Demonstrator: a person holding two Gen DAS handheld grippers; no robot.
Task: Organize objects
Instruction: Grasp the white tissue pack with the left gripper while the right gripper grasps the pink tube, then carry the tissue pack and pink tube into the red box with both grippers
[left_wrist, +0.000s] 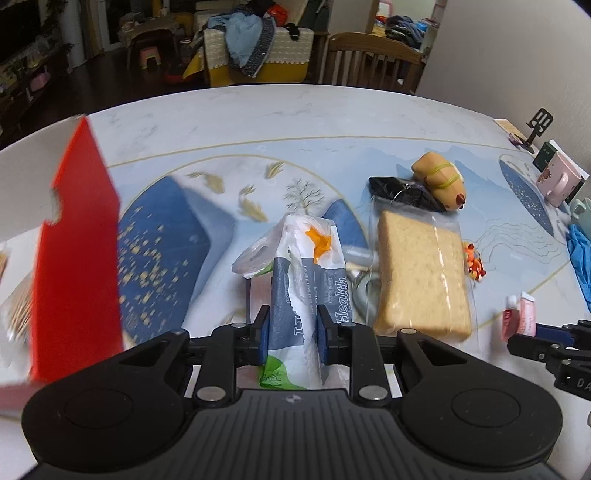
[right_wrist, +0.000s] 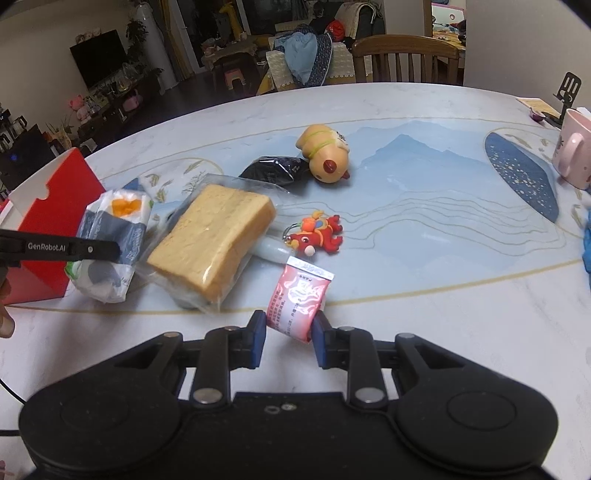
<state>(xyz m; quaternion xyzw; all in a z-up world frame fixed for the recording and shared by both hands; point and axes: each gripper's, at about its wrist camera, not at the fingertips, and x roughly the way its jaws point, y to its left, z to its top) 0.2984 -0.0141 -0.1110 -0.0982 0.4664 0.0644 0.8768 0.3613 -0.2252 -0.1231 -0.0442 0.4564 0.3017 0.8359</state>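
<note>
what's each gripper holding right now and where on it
The left gripper is shut on the tissue pack, pinching its near end. The right gripper is shut on the pink sachet, gripping its lower end from both sides.

table (right_wrist: 424, 288): smooth, glossy printed top
bread bag (right_wrist: 210, 240): clear, shiny plastic
red box (left_wrist: 79, 258): matt card
chair (right_wrist: 404, 59): wood

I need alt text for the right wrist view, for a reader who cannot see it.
The right hand-held gripper is shut on a small pink foil sachet above a pale table with a blue landscape print. Beyond lie a clear-wrapped block of sliced bread, a red dragon keychain and a tan toy animal.
</note>
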